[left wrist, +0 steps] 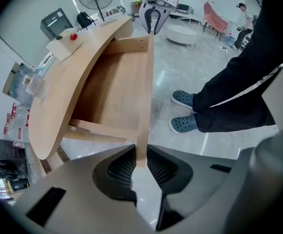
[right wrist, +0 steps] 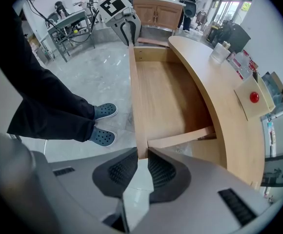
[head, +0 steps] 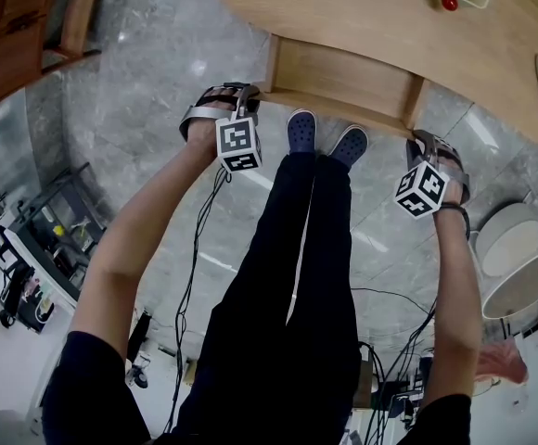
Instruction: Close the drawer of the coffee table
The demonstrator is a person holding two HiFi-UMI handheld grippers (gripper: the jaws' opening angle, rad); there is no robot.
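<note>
The left gripper [left wrist: 140,161] pointed down with its jaws set narrow, pads clamped on either face of the drawer's front board [left wrist: 145,82] at one end. The right gripper [right wrist: 142,155] held the same board in the same way at the other end, so each showed at the far end of the board in the other's view. Both grips sat on the board's thin top edge, near the corners where the side boards join.

The drawer [right wrist: 168,94] stood pulled well out from under the curved table [head: 371,26], its floor bare and nothing in it. The person's shoes [head: 325,137] were on the floor just in front of the board, between the two grippers.

The drawer looked like plain stiff wood: it should not flex or mark under the pads, and being empty it was probably light. The smooth face might let the pads slide, so the outer jaw should bear flat against the board rather than rely on the pinch. Holding both ends seemed right; an uneven shove at one end would likely skew the drawer and jam it.
</note>
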